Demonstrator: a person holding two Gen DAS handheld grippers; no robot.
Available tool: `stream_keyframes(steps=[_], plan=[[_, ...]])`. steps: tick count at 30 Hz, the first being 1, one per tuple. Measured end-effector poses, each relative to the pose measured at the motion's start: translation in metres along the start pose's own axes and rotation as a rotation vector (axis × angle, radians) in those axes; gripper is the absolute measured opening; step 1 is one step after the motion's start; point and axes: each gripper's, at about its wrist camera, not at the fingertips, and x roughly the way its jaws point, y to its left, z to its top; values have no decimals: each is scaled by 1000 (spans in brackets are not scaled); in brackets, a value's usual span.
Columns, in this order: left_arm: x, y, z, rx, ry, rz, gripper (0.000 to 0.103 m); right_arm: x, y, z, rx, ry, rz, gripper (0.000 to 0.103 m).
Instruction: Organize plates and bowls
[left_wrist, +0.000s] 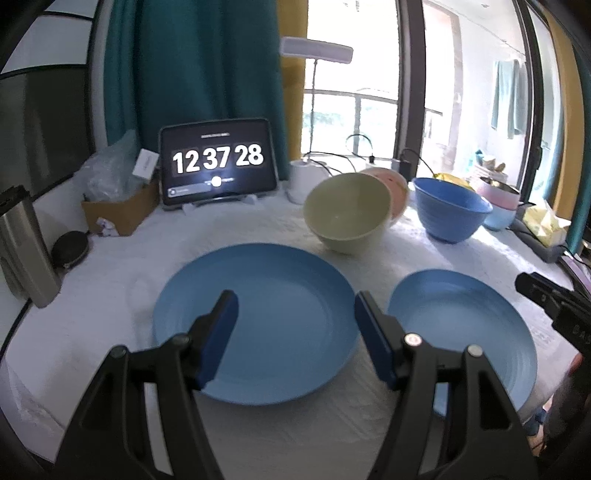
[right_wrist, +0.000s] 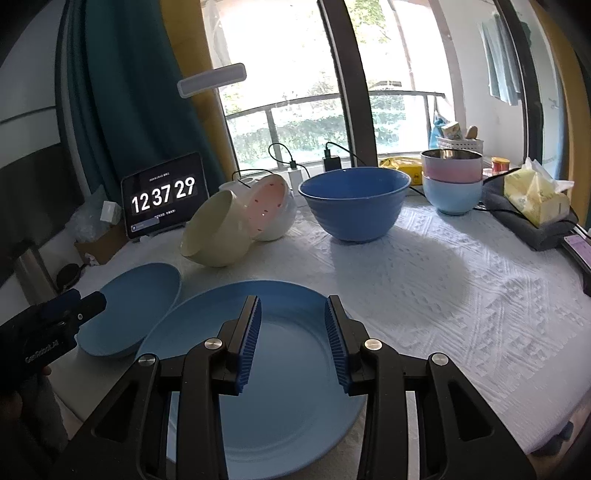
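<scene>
1. Both tongs hover over a table covered with a white textured cloth (right_wrist: 461, 288). The left gripper (left_wrist: 295, 310) has its blue pads spread apart with nothing between them.
2. Directly beneath the left gripper lies a large blue plate (left_wrist: 273, 295), flat on the cloth.
3. The right gripper (right_wrist: 293, 306) is also parted, more narrowly, pinching nothing; a second blue plate (right_wrist: 288, 369) lies flat beneath it, just beside the first.
4. Beyond the left gripper's tips, a cream bowl (left_wrist: 347, 212) rests tilted on its side, mouth facing the tongs, leaning against a pink-lined bowl (right_wrist: 269, 206) behind it.
5. Ahead of the right gripper stands a deep blue bowl (right_wrist: 354, 203), upright.
6. Farther right of that, a pink bowl sits stacked in a pale blue bowl (right_wrist: 452, 197).
7. Far ahead on the left, a tablet (left_wrist: 218, 160) shows a clock.
</scene>
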Motion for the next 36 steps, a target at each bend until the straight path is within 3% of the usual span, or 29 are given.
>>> stream_keyframes(steps=[22, 32, 36], plan=[[7, 72, 10, -84, -46, 171, 67, 25, 52, 29, -89, -6, 105, 38], [15, 103, 7, -120, -48, 182, 67, 40, 82, 34, -139, 43, 117, 39], [23, 115, 3, -152, -21, 151, 67, 49, 98, 34, -154, 64, 129, 39]])
